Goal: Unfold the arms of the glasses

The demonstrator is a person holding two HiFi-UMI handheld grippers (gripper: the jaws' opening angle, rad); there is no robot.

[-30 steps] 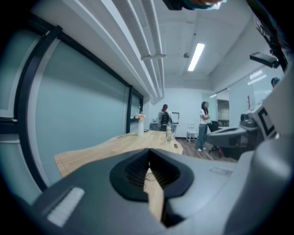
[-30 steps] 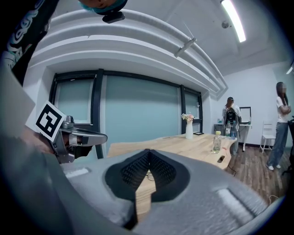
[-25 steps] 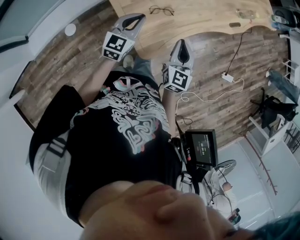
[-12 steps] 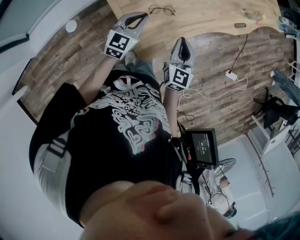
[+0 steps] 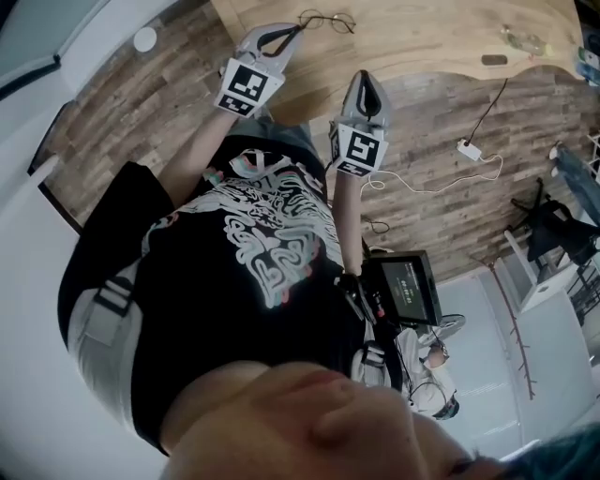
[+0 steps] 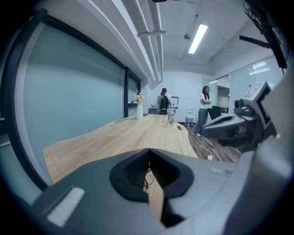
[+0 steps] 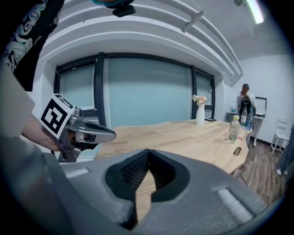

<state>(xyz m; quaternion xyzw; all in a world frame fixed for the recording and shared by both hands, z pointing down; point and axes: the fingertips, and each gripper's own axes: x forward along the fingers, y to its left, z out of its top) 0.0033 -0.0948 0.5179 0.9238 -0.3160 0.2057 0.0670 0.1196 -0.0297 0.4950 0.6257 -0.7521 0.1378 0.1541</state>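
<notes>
Thin wire-framed glasses [image 5: 325, 20] lie on the light wooden table [image 5: 412, 33] near its front edge; whether the arms are folded is too small to tell. My left gripper [image 5: 292, 30] is shut and empty, with its tips just left of the glasses and a short way off. In the left gripper view the glasses [image 6: 148, 177] show through the gap below the closed tips of the left gripper [image 6: 148, 151]. My right gripper [image 5: 364, 79] is shut and empty, hanging over the table's edge below and right of the glasses. In its own view the right gripper [image 7: 148, 151] points along the table.
A white vase [image 7: 200, 114] and bottles [image 7: 234, 128] stand far down the table. A power strip and cable [image 5: 467, 150] lie on the wood floor to the right. People [image 6: 204, 109] stand at the far end of the room. A glass wall [image 6: 69, 101] runs along the left.
Both grippers have edged slightly up the picture towards the table, the left tips now nearer the glasses. The glasses have not moved.
</notes>
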